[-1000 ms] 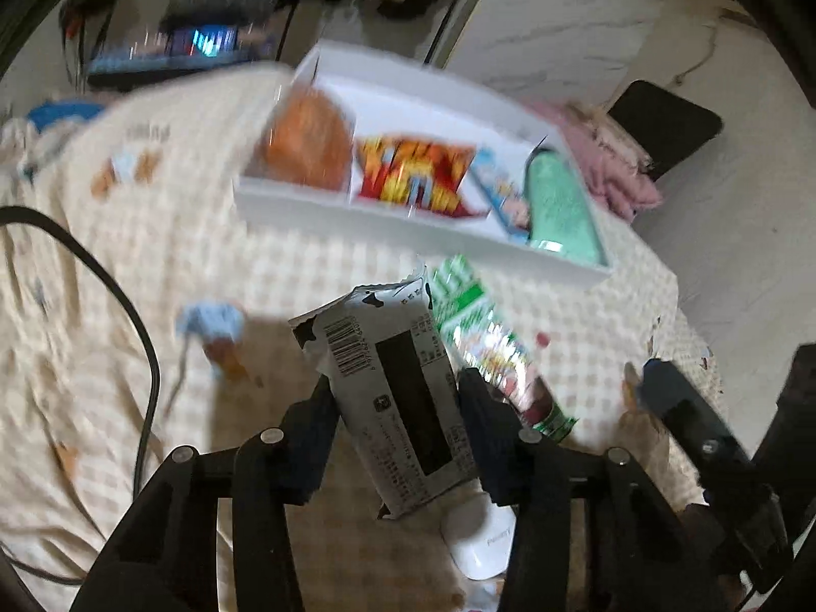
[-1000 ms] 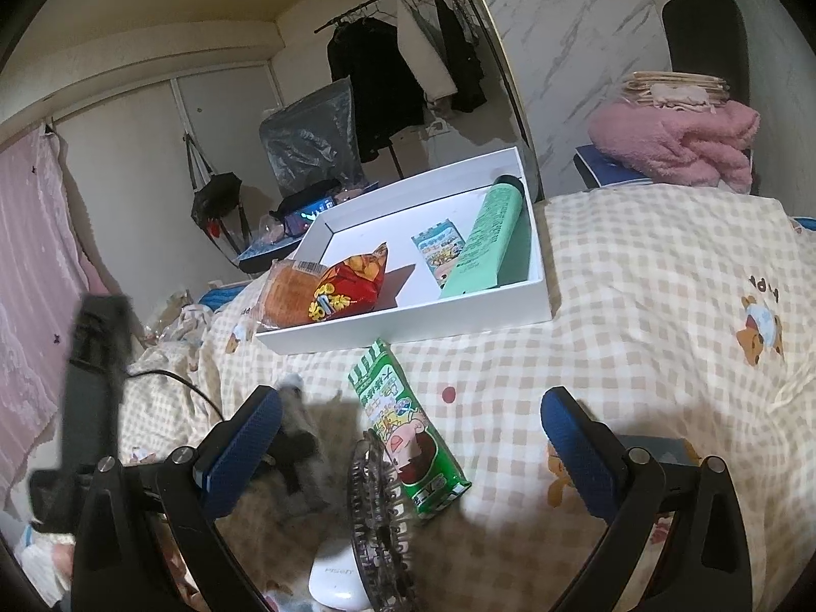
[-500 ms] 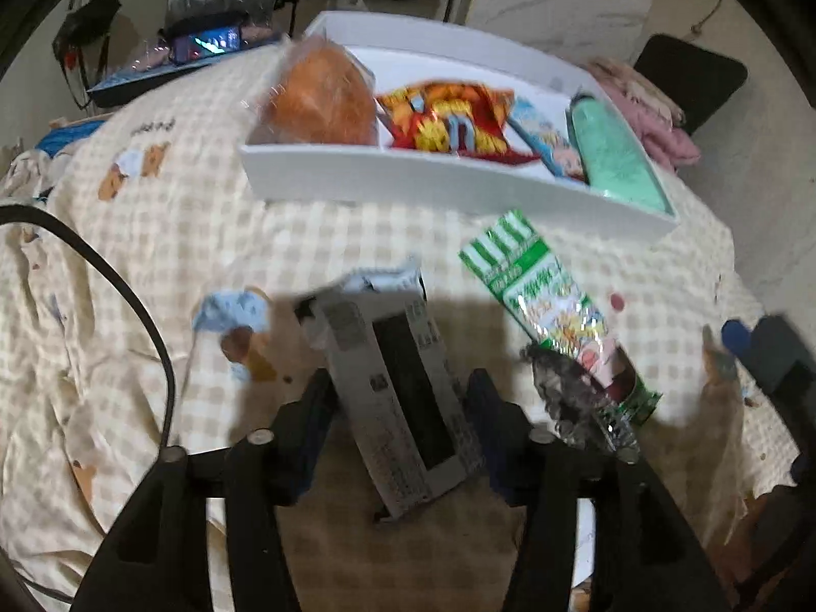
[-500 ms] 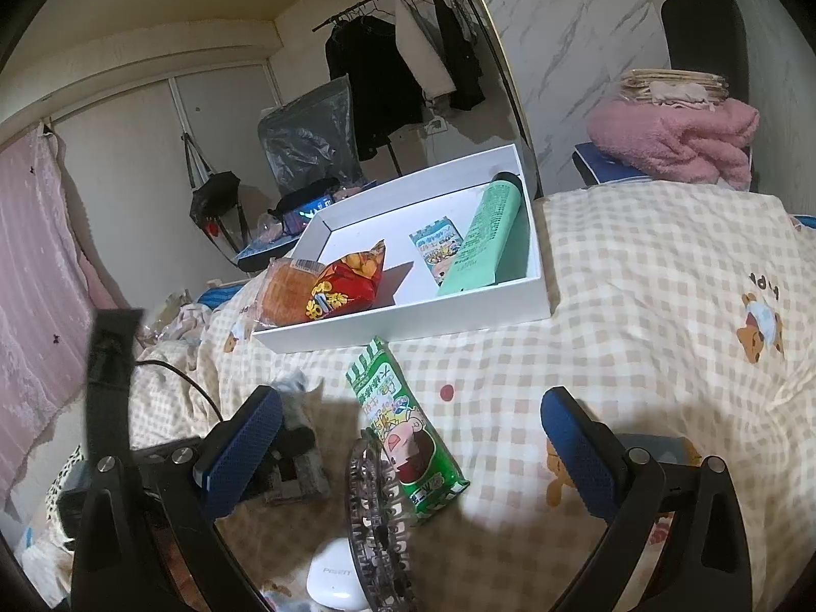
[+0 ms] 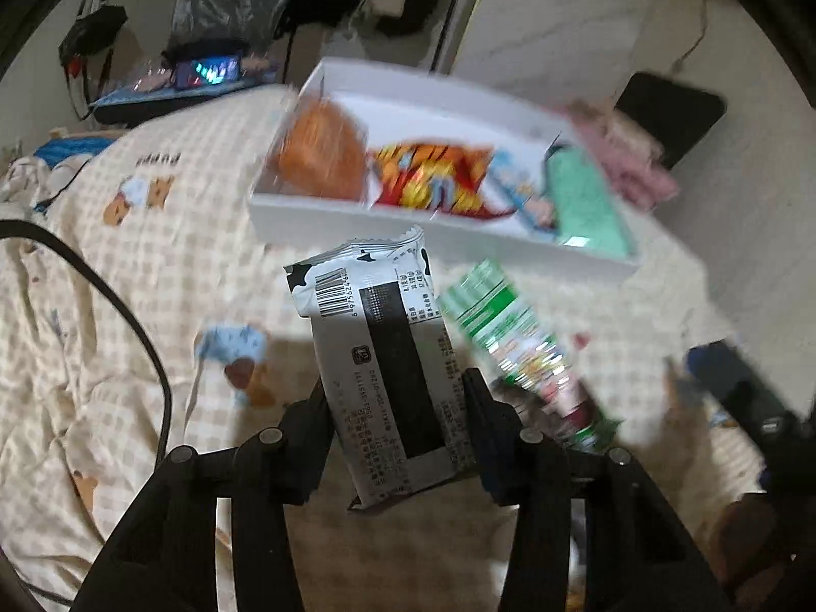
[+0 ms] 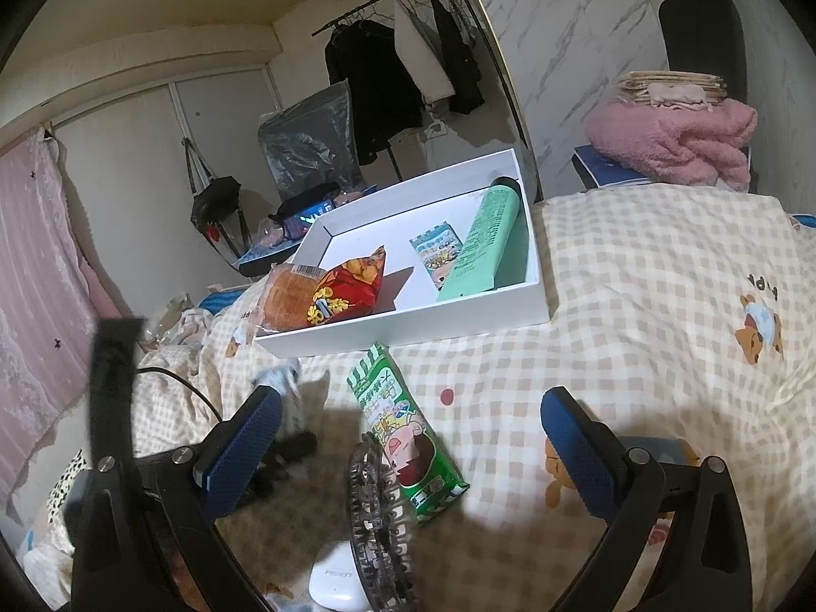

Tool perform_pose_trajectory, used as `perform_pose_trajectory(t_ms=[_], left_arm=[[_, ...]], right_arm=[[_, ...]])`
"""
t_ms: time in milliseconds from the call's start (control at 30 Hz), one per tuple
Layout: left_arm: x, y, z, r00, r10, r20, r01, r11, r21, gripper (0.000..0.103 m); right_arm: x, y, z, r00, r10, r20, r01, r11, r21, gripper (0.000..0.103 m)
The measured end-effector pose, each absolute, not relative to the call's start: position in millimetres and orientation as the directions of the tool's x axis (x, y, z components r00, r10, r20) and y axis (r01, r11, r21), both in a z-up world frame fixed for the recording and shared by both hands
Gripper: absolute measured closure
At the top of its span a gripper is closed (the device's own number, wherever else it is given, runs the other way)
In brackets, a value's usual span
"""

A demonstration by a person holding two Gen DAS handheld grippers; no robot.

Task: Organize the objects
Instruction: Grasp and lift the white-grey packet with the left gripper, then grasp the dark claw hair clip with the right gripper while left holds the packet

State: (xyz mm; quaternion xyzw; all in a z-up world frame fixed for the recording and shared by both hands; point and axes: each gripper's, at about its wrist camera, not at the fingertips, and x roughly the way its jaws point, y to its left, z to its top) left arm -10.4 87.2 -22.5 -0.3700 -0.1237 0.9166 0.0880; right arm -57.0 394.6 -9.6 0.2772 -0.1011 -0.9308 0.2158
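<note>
My left gripper has a grey-and-black snack packet upright between its jaws, which are closing; the pads press on its sides. Beyond it lies a white tray holding an orange packet, a red snack bag, a small blue packet and a green tube. A green snack packet lies on the checked bedspread just before the tray. My right gripper hangs open over that green packet with nothing between its fingers.
A small round fan and a white device sit close under the right gripper. A black cable curves across the bedspread at left. A pink blanket is piled on a chair behind the bed.
Half a second ago the left jaws stood wider around the packet, lower over the bedspread; now they pinch it again. The left view has shifted and blurred. The right gripper has not moved.
</note>
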Motion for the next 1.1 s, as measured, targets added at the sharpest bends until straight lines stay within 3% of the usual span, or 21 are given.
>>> perform_pose_trajectory(t_ms=[167, 300, 533, 567, 600, 667, 833, 967, 1100], left_arm=[[-10, 91, -25, -0.698, 0.369, -0.614, -0.188, -0.921, -0.341, 0.052], [-7, 98, -26, -0.714, 0.327, -0.619, -0.168, -0.939, -0.301, 0.052], [-20, 85, -42, -0.659, 0.307, -0.686, -0.071, -0.934, -0.35, 0.052], [-21, 82, -44, -0.66, 0.308, -0.685, -0.066, -0.932, -0.356, 0.052], [-21, 81, -43, -0.662, 0.305, -0.685, -0.06, -0.932, -0.358, 0.052], [-21, 81, -43, -0.661, 0.292, -0.691, -0.054, -0.937, -0.345, 0.052], [-20, 85, -43, -0.656, 0.283, -0.7, -0.064, -0.945, -0.322, 0.052], [-20, 83, -44, -0.652, 0.284, -0.703, -0.064, -0.945, -0.322, 0.052], [-20, 84, -44, -0.653, 0.281, -0.704, -0.064, -0.946, -0.319, 0.052]], right_arm=[[-57, 394, -8, -0.749, -0.465, -0.472, 0.35, -0.883, 0.314, 0.001], [-56, 396, -6, -0.764, -0.447, -0.465, 0.336, -0.891, 0.305, 0.001], [-58, 395, -3, -0.753, -0.446, -0.483, 0.348, -0.894, 0.284, 0.002], [-59, 393, -3, -0.742, -0.46, -0.487, 0.362, -0.887, 0.287, 0.016], [-60, 390, -4, -0.727, -0.471, -0.499, 0.375, -0.882, 0.285, 0.04], [-61, 381, -8, -0.688, -0.485, -0.54, 0.404, -0.874, 0.271, 0.053], [-63, 356, -23, -0.587, -0.505, -0.632, 0.476, -0.847, 0.235, 0.053], [-62, 344, -32, -0.53, -0.481, -0.699, 0.499, -0.843, 0.202, 0.059], [-61, 340, -37, -0.565, -0.43, -0.705, 0.504, -0.856, 0.118, 0.059]])
